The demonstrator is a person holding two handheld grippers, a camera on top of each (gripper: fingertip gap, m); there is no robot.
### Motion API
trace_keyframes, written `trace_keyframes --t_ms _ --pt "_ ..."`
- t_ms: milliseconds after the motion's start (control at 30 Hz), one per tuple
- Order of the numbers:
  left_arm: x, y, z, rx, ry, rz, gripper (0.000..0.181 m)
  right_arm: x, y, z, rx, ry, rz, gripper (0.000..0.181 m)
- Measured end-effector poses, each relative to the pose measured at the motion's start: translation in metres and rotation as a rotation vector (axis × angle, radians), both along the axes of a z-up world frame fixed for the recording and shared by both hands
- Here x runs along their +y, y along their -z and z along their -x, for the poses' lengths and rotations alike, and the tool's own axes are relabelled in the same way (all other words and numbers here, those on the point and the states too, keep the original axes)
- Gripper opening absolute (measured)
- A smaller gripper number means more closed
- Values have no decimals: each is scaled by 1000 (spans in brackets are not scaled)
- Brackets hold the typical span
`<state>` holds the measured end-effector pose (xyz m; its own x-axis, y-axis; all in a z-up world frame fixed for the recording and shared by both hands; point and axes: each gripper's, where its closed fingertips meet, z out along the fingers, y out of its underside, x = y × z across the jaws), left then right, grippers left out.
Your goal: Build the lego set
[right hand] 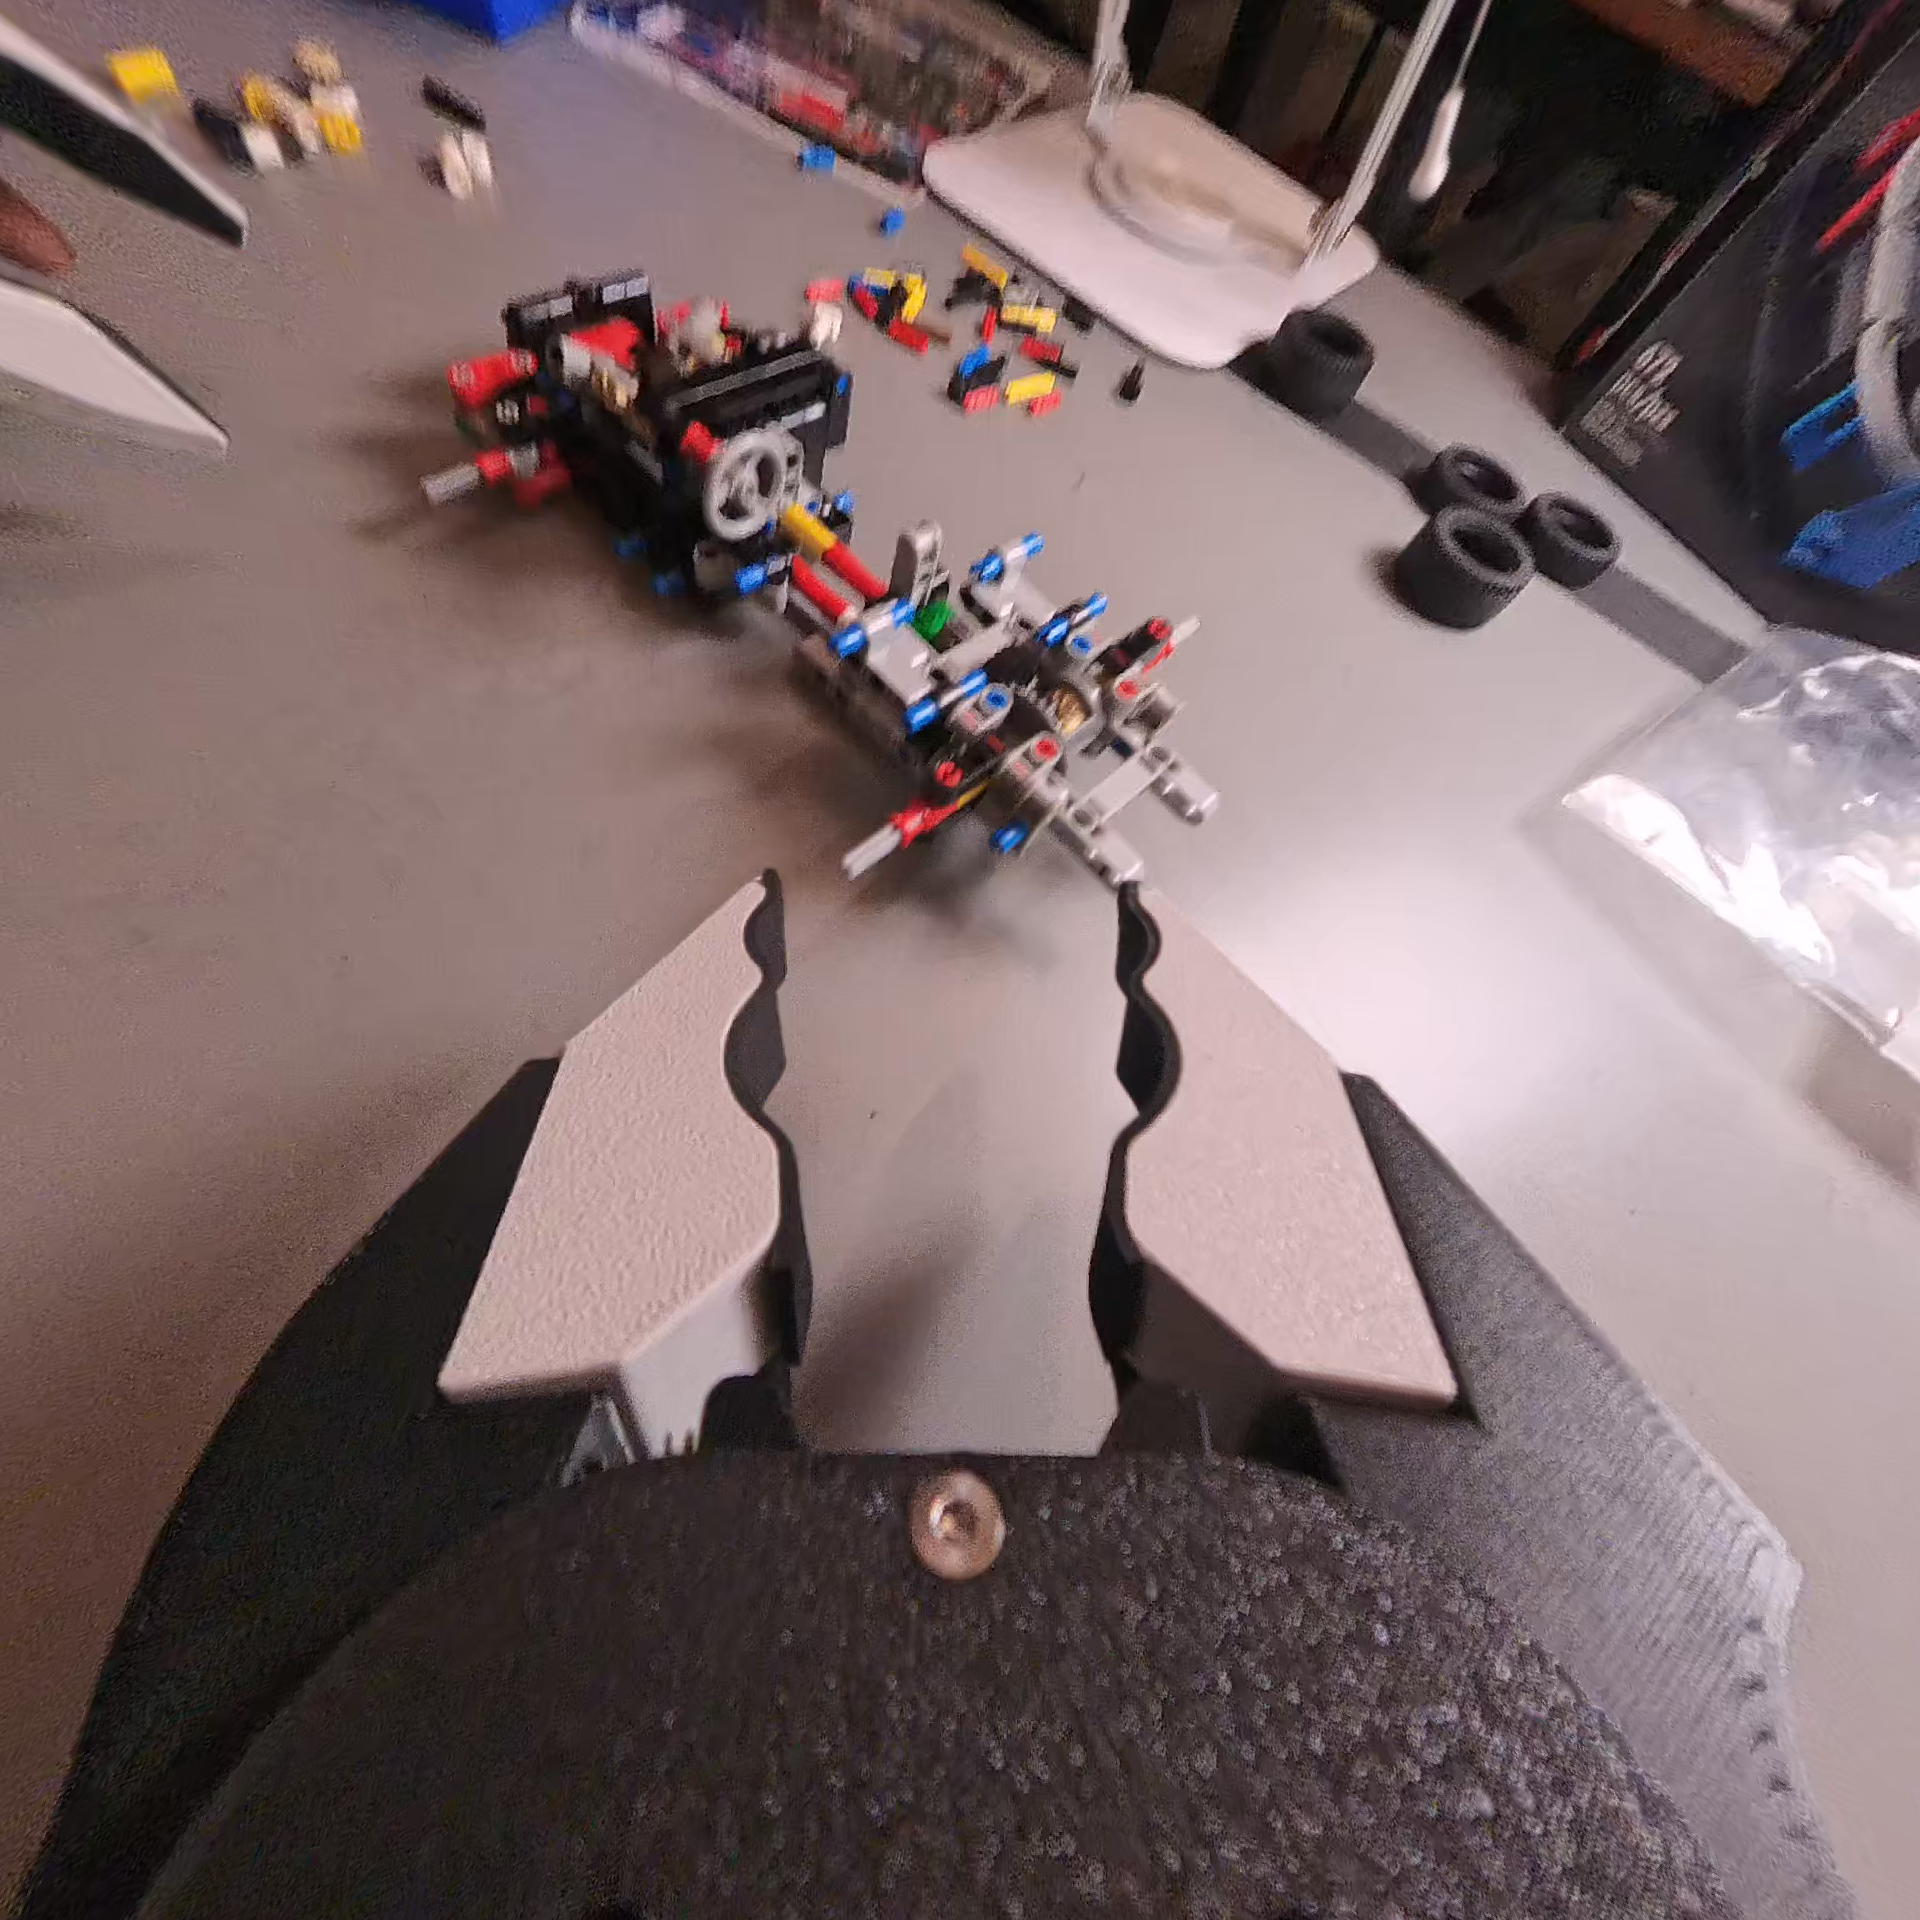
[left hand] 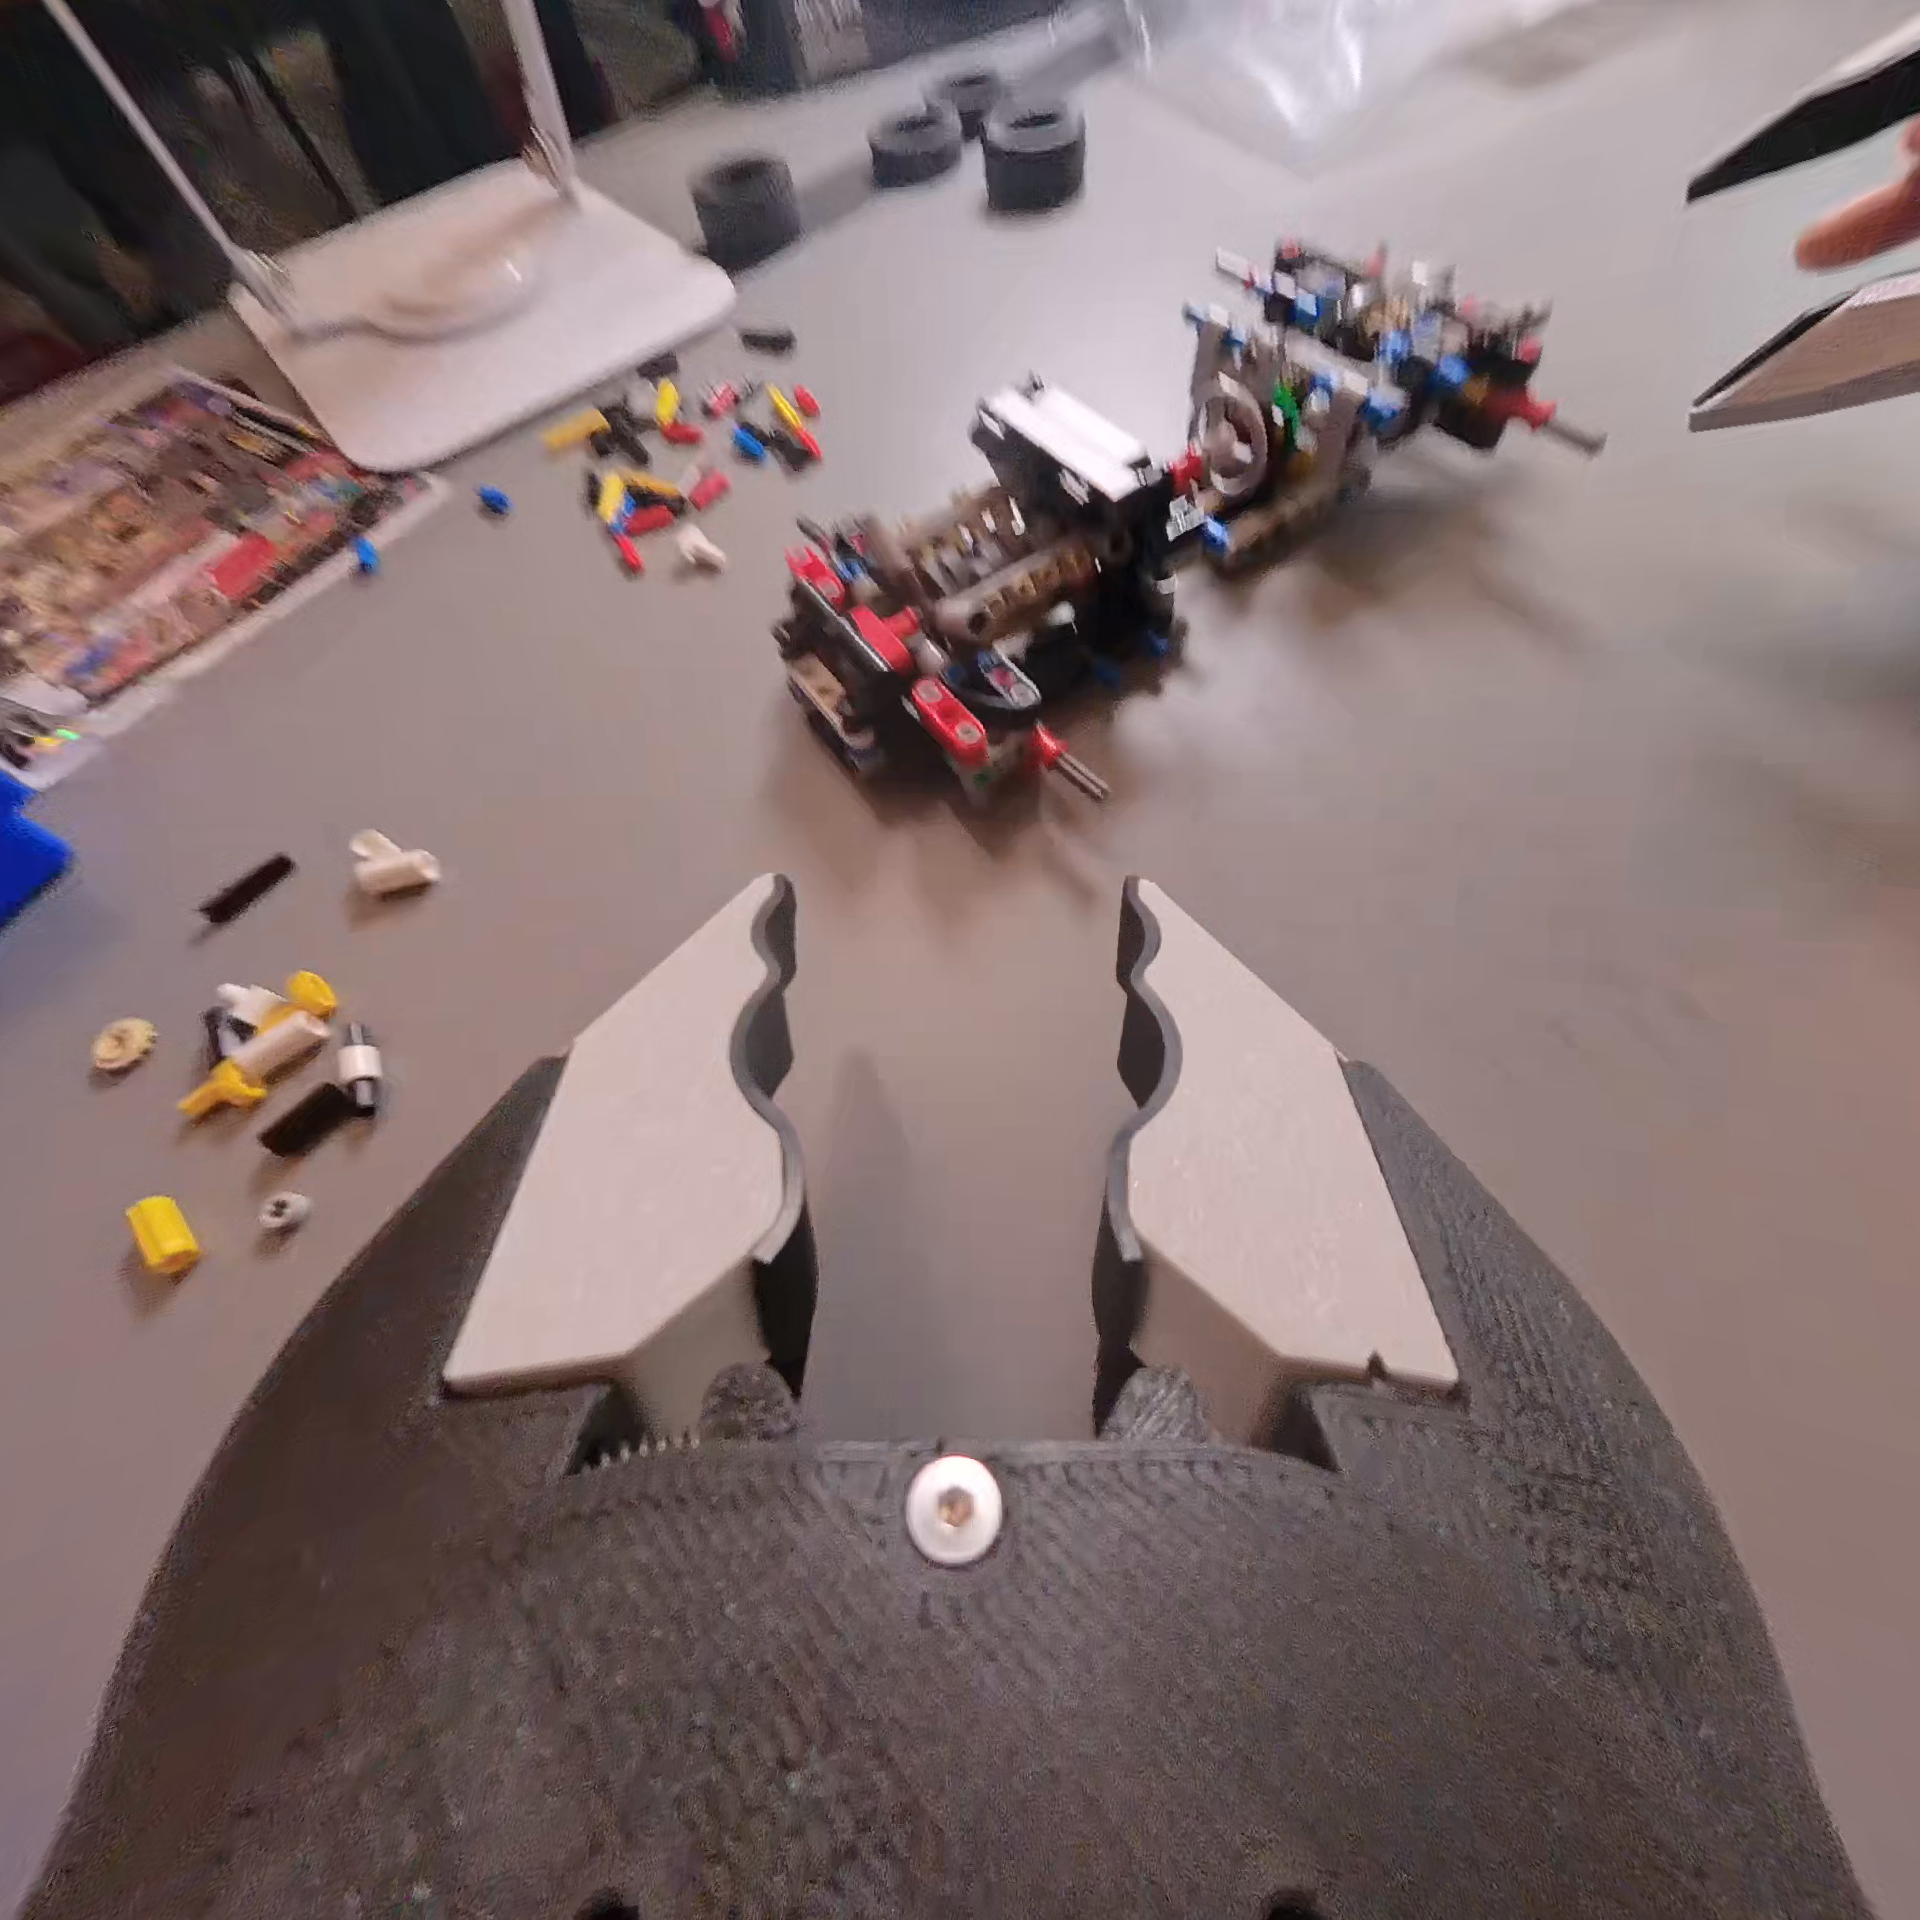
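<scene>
A part-built lego chassis in black, grey, red and blue lies on the grey table ahead of both grippers; it also shows in the right wrist view. My left gripper is open and empty, a short way in front of the chassis's red-and-black end. My right gripper is open and empty, its fingertips close to the chassis's grey axle end. The right gripper's fingers show at the far right of the left wrist view, and the left gripper's fingers at the far left of the right wrist view.
Loose small pieces lie in a pile beyond the chassis and in a group at my left. Black tyres stand at the back. An instruction booklet, a white stand base, a clear bag and the set's box edge the table.
</scene>
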<state>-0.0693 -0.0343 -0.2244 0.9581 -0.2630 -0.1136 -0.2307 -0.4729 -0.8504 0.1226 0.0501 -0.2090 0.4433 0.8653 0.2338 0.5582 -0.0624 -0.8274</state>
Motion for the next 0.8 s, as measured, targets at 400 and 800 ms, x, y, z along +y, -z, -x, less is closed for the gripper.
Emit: trace_keyframes --t_ms 400,800 --pt "3 1 -10 12 33 -15 62 -6 8 -5 -23 11 8 62" --pt "3 2 -8 20 29 -19 62 -6 10 -5 -17 12 23 58"
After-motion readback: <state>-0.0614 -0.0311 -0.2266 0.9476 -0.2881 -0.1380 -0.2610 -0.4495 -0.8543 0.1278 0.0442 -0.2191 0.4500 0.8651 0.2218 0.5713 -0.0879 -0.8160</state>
